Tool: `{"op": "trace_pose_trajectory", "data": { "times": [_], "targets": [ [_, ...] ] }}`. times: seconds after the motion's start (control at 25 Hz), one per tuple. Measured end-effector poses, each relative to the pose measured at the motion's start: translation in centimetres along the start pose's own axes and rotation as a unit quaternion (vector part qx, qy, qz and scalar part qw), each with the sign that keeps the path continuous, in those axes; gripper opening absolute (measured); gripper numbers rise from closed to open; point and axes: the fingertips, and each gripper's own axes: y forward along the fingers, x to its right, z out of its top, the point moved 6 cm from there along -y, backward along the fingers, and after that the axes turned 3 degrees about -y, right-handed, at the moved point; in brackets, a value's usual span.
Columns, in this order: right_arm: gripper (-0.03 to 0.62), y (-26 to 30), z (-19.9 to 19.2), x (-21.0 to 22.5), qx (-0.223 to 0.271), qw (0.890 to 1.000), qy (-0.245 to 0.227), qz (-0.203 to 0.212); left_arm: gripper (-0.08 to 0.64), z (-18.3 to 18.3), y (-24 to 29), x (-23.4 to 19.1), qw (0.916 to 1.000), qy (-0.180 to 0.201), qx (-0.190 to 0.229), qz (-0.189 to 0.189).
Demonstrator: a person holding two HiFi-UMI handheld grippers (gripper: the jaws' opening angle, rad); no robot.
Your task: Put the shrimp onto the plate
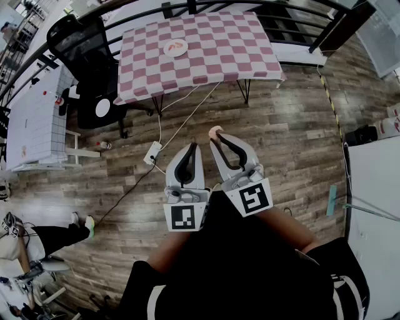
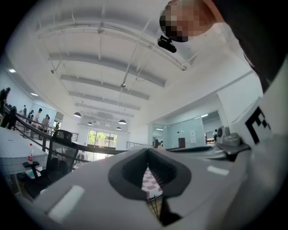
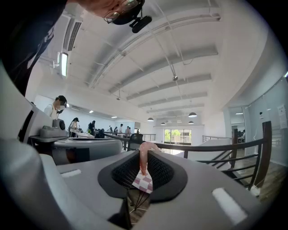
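My right gripper (image 1: 216, 135) is shut on a pale pink shrimp (image 1: 215, 130), held above the wooden floor in front of me. In the right gripper view the shrimp (image 3: 143, 158) hangs pinched between the jaw tips of that gripper (image 3: 144, 155). My left gripper (image 1: 193, 146) is beside it, shut with nothing in it, and its jaws (image 2: 147, 158) meet at the tips. A white plate (image 1: 167, 50) with an orange-red item on it sits on the pink checkered table (image 1: 206, 50), well ahead of both grippers.
A black office chair (image 1: 81, 44) stands left of the checkered table. A power strip (image 1: 152, 152) and cables lie on the wooden floor. White tables stand at the left (image 1: 34, 119) and right (image 1: 375, 206). A dark railing (image 1: 187, 7) runs behind, and a seated person (image 1: 37, 237) is at lower left.
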Motion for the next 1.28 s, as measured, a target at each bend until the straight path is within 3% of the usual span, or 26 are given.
{"op": "trace_pose_trajectory", "data": {
  "times": [0.36,0.76,0.96,1.28],
  "targets": [
    [0.054,-2.0,0.0,1.4,0.022,0.999,0.035,-0.007,0.009,0.1,0.2,1.2,0.9996,0.001,0.027,0.007],
    [0.054,-0.7,-0.8,2.8,0.024,0.998,0.046,-0.020,0.009,-0.7,1.7,-1.3,0.9996,-0.013,0.006,0.025],
    [0.054,1.6,-1.7,4.3,0.016,0.998,0.042,-0.039,0.009,-0.8,5.0,-2.6,0.9999,-0.010,0.013,0.001],
    [0.054,7.6,-2.9,9.9,-0.014,0.995,0.016,-0.093,0.009,-1.7,14.7,-5.4,0.9991,-0.014,0.008,-0.039]
  ]
}}
